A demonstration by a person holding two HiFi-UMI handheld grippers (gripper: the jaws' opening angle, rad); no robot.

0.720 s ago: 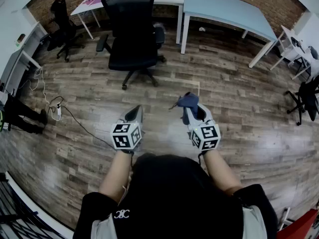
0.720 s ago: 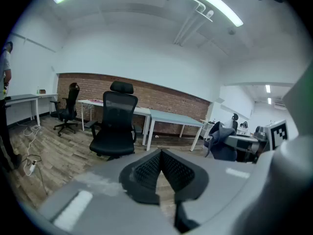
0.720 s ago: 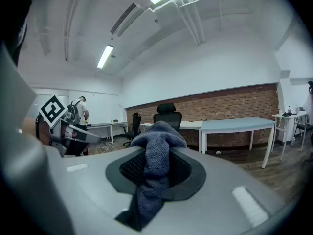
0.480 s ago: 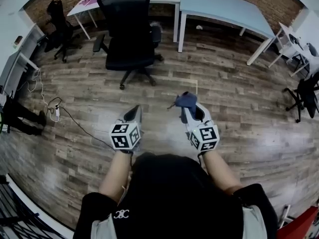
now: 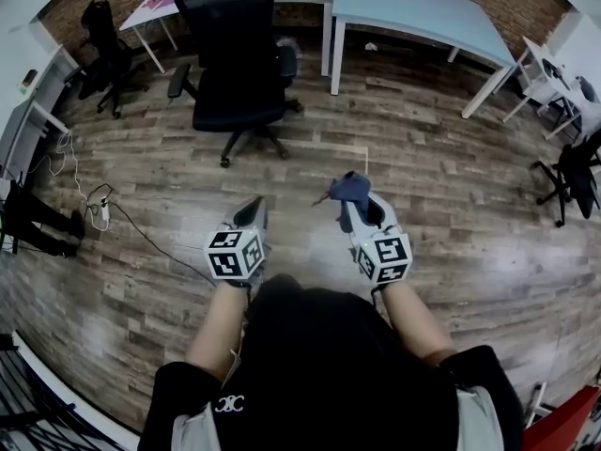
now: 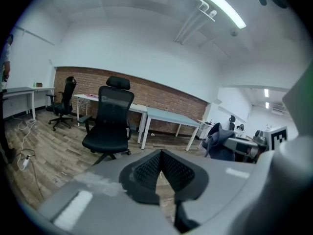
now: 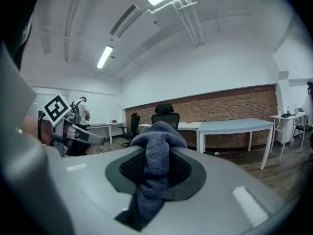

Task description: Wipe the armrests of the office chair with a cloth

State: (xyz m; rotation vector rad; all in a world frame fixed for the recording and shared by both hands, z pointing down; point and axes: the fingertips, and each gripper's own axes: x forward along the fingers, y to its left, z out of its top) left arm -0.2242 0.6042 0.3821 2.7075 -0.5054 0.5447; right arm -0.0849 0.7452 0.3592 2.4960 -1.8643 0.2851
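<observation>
Clamping cloth [image 5: 351, 187], right tongs [image 5: 355, 205] sit well short of office chair [image 5: 235, 59].

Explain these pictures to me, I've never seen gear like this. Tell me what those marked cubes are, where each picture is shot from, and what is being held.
No robot here: a person wears a head camera and holds a two-jaw gripper in each hand. The marked cubes are parts of those grippers. The head view looks down on both; the other two views come from cameras riding on each gripper, looking along its jaws. The left gripper has its jaws together on nothing. The right gripper is shut on a blue-grey cloth. Ahead on the wooden floor stands a black office chair, apart from both grippers, with desks behind it.
</observation>
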